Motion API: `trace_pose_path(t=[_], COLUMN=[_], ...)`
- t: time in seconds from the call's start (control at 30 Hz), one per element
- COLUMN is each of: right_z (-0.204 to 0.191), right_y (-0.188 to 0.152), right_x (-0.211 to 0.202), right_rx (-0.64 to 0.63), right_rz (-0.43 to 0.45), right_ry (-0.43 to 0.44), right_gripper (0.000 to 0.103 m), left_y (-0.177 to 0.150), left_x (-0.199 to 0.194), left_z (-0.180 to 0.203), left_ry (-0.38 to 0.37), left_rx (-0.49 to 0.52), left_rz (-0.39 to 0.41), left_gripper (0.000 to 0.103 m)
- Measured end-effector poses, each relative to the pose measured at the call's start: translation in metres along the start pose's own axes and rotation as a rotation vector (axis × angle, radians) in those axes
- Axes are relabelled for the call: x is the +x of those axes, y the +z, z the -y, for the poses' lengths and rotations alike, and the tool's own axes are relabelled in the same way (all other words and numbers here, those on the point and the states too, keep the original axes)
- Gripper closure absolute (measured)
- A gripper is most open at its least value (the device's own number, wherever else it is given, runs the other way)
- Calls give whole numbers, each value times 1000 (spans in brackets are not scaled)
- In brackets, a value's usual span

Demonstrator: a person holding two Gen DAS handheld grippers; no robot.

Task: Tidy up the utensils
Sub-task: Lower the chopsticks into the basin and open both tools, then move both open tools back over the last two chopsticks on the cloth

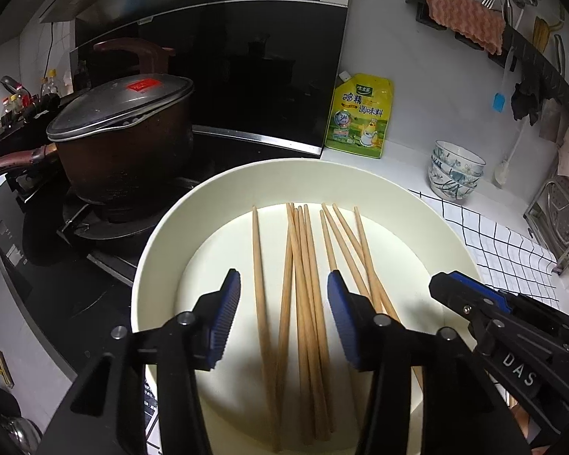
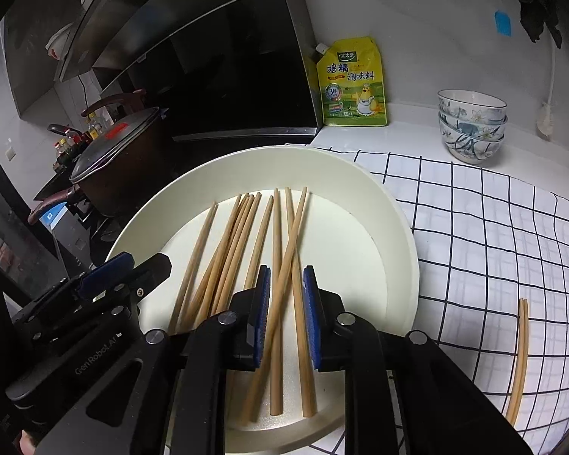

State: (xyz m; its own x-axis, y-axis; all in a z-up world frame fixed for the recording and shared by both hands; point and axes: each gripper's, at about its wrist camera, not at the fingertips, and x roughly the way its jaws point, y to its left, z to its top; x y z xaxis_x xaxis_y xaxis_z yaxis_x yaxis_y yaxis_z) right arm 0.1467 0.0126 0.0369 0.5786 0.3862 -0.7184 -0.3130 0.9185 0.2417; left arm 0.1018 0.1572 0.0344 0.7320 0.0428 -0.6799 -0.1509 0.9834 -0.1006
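Left tongs: the left black gripper with blue ridged pads (image 1: 284, 318) has its jaws spread wide over the middle bunch of sticks – nothing pinched.
Right tongs: the right black gripper with blue pads (image 2: 286, 318) has a narrow gap, with about three sticks lying between the pads; the pads do not seem to press them.
Task's things: the loose light-brown wooden chopsticks (image 1: 303, 284) lie fanned out in the big round cream-white dish (image 1: 163, 235). One more pair of wooden chopsticks (image 2: 519, 360) lies outside it, on the white cloth with black grid lines (image 2: 474, 246).
Could go wrong: the sticks cross each other, so a pinch may grab too many – or only one, and the others may roll away.
Could go wrong too: the two tongs are near each other and might bump.
Could go wrong last: the dish sits just beside the stove and the dark brown pot with a glass lid (image 1: 121, 140), so a hard push could slide it.
Writing: the yellow pouch (image 1: 358, 117) says "鸡精调味料"; "DAS" is on the right tongs, "GenRobot.AI" on the left.
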Motion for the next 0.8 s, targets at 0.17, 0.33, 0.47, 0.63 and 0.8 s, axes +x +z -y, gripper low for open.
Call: trace_pose_path(t=[0.17, 0.33, 0.47, 0.63, 0.8], right_z=[2, 4, 7, 14, 23], right_y=[-2, -5, -9, -16, -23], right_x=[-6, -12, -17, -25, -36], right_rx=[6, 9, 19, 35, 52], right_rz=[9, 16, 20, 26, 37], right_ry=[-3, -7, -10, -19, -27], right_gripper=[86, 86, 86, 86, 86], left_y=[-2, -5, -8, -12, -15], left_x=[-5, -9, -12, -17, -23], left_z=[1, 4, 7, 11, 17], left_ry=[0, -4, -8, -15, -19], left_rx=[8, 9, 14, 16, 24], left_rz=[6, 3, 2, 4, 7], left_gripper=[54, 53, 50, 45, 45])
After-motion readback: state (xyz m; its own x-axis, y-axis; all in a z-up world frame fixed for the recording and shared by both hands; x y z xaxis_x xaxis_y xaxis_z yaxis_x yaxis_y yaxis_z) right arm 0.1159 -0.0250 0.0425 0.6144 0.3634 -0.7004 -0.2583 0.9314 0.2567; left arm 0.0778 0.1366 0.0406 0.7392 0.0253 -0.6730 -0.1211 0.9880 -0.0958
